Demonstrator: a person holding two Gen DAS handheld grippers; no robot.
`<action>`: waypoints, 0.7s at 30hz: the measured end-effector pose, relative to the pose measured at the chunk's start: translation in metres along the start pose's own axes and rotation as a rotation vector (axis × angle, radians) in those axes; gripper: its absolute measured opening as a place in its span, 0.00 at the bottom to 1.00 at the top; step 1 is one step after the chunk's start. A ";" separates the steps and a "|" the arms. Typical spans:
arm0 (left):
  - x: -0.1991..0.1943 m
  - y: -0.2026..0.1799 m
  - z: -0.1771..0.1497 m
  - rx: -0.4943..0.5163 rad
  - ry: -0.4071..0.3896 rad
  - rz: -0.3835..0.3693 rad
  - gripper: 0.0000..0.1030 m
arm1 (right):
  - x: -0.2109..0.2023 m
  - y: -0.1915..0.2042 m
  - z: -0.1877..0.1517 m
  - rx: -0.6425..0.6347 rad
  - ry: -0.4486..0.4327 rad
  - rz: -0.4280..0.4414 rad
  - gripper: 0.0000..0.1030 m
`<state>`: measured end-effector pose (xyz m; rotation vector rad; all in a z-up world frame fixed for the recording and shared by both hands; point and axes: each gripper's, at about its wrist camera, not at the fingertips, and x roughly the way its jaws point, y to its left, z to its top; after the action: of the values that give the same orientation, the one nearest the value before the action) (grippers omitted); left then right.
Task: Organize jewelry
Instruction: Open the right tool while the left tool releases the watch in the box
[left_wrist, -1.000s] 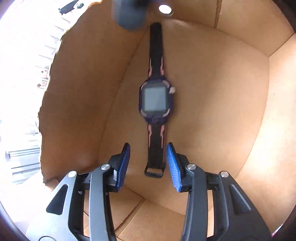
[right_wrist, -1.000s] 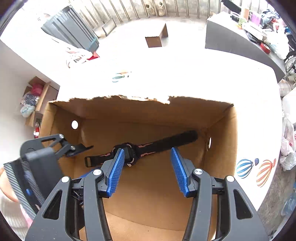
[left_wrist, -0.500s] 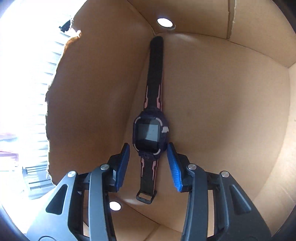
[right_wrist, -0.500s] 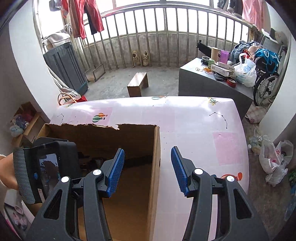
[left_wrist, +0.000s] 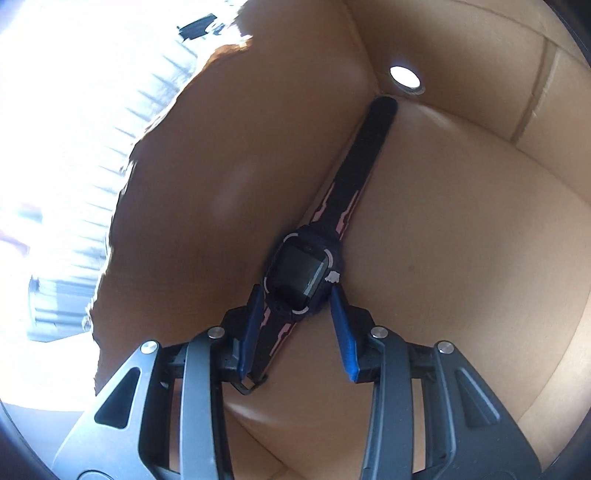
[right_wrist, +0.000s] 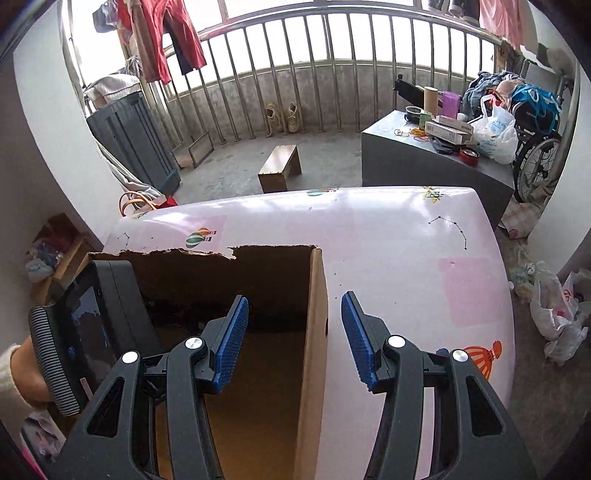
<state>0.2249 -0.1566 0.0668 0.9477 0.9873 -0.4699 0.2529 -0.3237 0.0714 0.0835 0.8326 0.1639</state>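
Observation:
A dark smartwatch with pink-striped strap lies flat on the floor of a cardboard box, along the fold where floor meets the left wall. My left gripper is open inside the box, its blue pads on either side of the watch face, strap buckle end between the fingers. My right gripper is open and empty, held above the box's right wall; the watch is hidden in that view.
The box stands on a pink table with balloon prints. The left gripper's body and a hand show at the box's left. Box walls have a round hole and a torn top edge.
My left gripper moved deeper into the box and now straddles the watch face. My right gripper rose out of the box and pulled back over its right wall.

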 end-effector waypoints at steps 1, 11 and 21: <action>-0.002 0.001 -0.002 -0.030 -0.004 -0.007 0.35 | -0.002 0.003 0.000 -0.016 -0.008 -0.008 0.50; -0.065 -0.014 -0.013 0.022 -0.209 0.204 0.35 | -0.034 0.019 -0.007 -0.082 -0.109 -0.016 0.51; -0.199 -0.009 -0.183 -0.396 -0.582 0.069 0.36 | -0.143 0.049 -0.098 -0.201 -0.336 0.192 0.51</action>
<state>0.0293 -0.0204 0.1948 0.4421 0.4868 -0.4355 0.0796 -0.3000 0.1167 0.0006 0.4689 0.4025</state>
